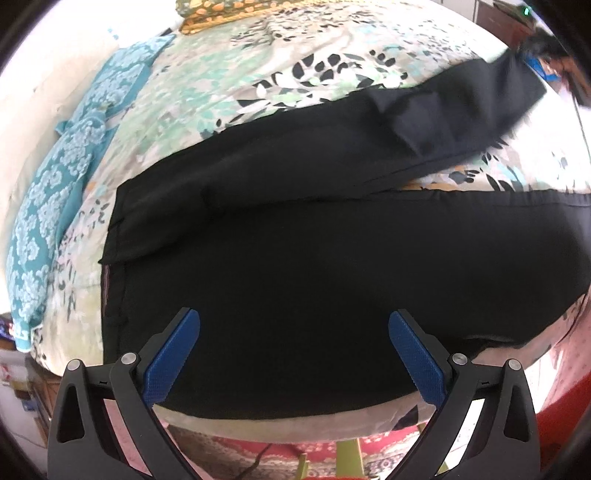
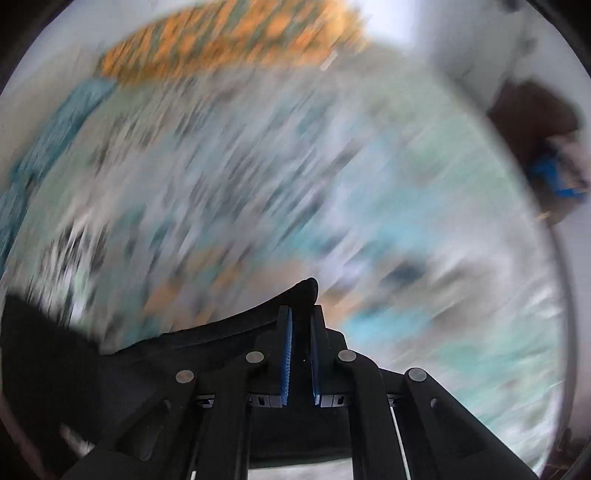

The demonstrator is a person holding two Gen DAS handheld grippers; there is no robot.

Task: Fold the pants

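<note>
Black cloth: the pants (image 1: 295, 266) lie spread across the bed (image 1: 258, 55), on its flowered bedspread, and fill most of the left wrist view.
Waist end: it sits toward the left of the pants, with a seam and a small label at the edge.
Legs: two legs run off to the right of the waist; the far leg (image 1: 424, 122) rises diagonally toward the upper right, with a folded-over flap partway along it.
Gap: a strip of bedspread shows between the two legs on the right side.
Left tongs (image 1: 293, 332): spread wide, blue pads facing each other, hovering over the near part of the pants with nothing between them.
Right tongs (image 2: 301, 325): pressed together on a black edge of the pants (image 2: 147, 350), which bunches up past the tips and trails away to the lower left.
Right wrist view: the bedspread (image 2: 295, 166) beyond the pants is heavily smeared, so no detail can be read there.
Teal cloth (image 1: 55, 184): a patterned piece lies along the bed's left edge, left of the pants and apart from them.
Pillow (image 1: 221, 11): orange and green, at the far end of the bed, beyond the pants.
Rug (image 1: 258, 454): red patterned, on the floor below the near edge of the bed.
</note>
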